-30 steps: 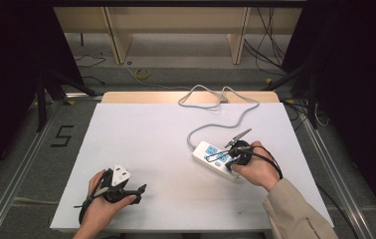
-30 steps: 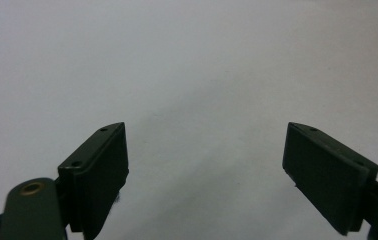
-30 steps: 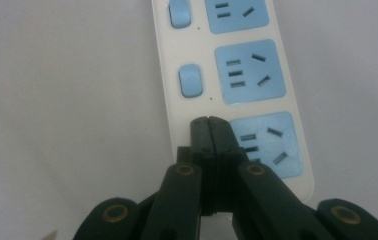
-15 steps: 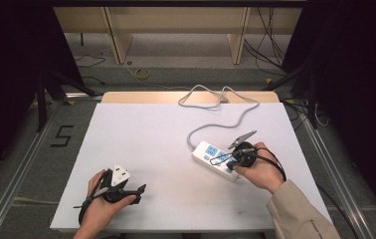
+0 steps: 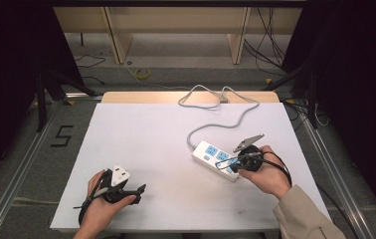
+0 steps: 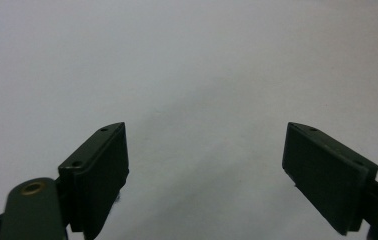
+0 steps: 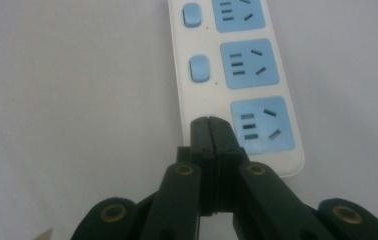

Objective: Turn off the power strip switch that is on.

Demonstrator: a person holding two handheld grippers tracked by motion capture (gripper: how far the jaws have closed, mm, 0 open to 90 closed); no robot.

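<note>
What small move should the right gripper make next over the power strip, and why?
Probably a short press straight down. The right gripper has its jaws shut together, holding nothing, with the tip over the power strip where the nearest socket's switch should be, in line with the two blue switches beyond it. Whether the tip already touches cannot be told. The left gripper rests open, apart.

A black numeral "5" (image 5: 62, 135) is marked on the grey floor (image 5: 22, 164) left of the white surface (image 5: 151, 144). The white power strip with blue sockets (image 7: 237, 75) carries no legible lettering.
</note>
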